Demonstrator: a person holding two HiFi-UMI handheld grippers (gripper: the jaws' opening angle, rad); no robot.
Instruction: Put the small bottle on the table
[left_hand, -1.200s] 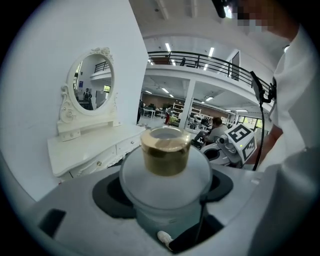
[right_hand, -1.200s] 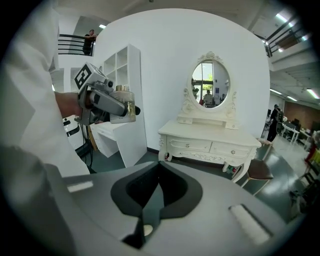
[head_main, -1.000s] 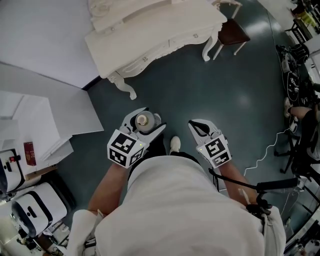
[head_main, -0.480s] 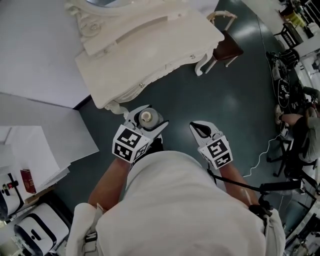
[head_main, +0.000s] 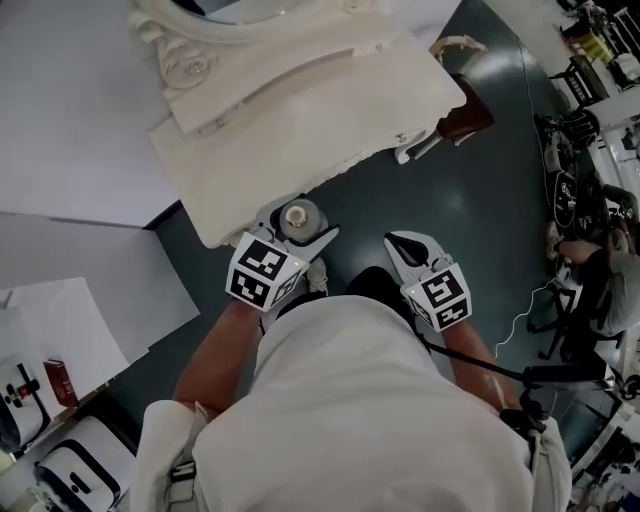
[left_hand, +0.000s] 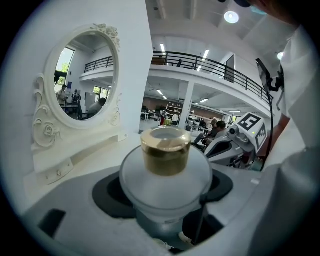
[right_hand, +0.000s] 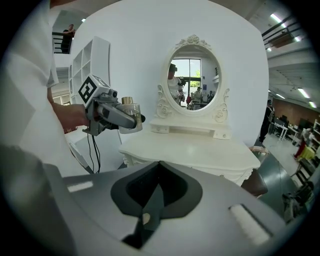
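Check the left gripper (head_main: 303, 232) first: fingers closed around the frosted body of the small bottle (left_hand: 166, 172), gold cap (left_hand: 165, 150) up, long axis vertical. Read the right gripper (head_main: 398, 246) as empty, fingers pressed together with nothing between them (idle beside the left, just apart from it).

Locate the bottle in the air at the near edge of the white dressing-table surface (head_main: 300, 110), close to its left front corner and apparently a little above top height, not yet resting on anything. Treat the surface as lying straight ahead of the held bottle, toward the oval mirror (left_hand: 81, 75). Judge the left gripper the nearer of the two and the only one loaded.

Expect the coming move to call for a short advance over the top, then a descent along the bottle's own axis until the base seats flat. Keep the bottle upright throughout: likely to tip if released with the base tilted or overhanging the edge. Open the fingers only once seated.
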